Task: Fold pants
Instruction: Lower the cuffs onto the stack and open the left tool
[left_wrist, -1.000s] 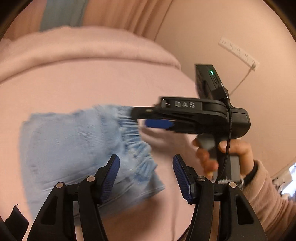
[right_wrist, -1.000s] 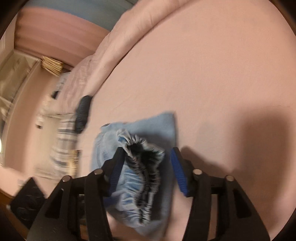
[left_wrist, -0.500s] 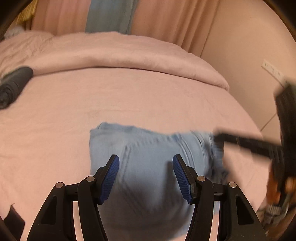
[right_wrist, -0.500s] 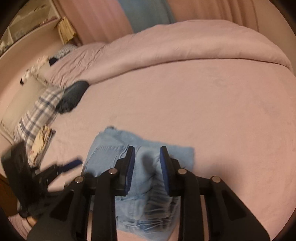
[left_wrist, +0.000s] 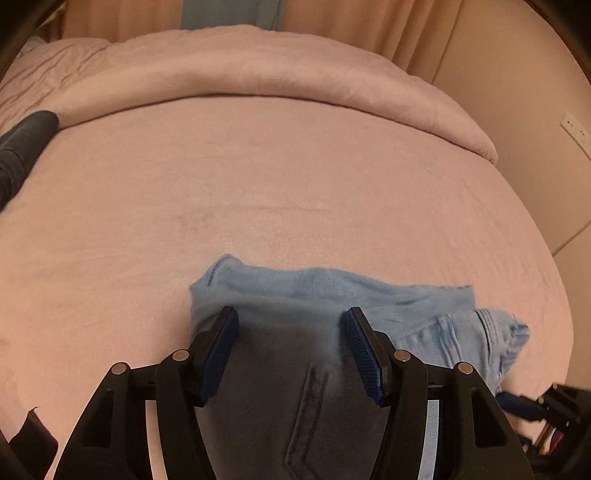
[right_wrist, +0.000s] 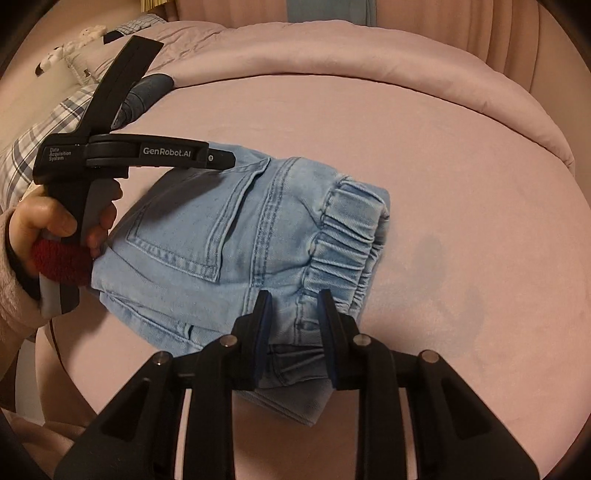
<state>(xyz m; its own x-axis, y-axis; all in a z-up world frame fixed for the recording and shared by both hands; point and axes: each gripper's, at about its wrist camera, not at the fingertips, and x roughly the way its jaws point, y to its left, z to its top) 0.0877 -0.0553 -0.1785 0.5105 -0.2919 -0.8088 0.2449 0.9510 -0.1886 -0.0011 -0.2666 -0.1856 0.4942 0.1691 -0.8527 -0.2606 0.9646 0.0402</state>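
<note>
A: We see the left gripper (left_wrist: 291, 334) with jaws wide apart, holding nothing, just above the light blue jeans (right_wrist: 236, 236), which lie on the pink bed (right_wrist: 443, 147), near its front edge.

B: And our right gripper (right_wrist: 293, 306)?

A: Its jaws stand a little apart over the denim by the elastic waistband (right_wrist: 351, 236); they do not clamp it. We think the folding is almost done, only smoothing is left. The bundle's long axis runs left to right, with the waistband end on the right.

Folded pants (right_wrist: 236, 236) are lying mid-frame on the bed (right_wrist: 461, 177); the right gripper (right_wrist: 294, 325) is straddling their elastic waistband (right_wrist: 347, 243).
</note>
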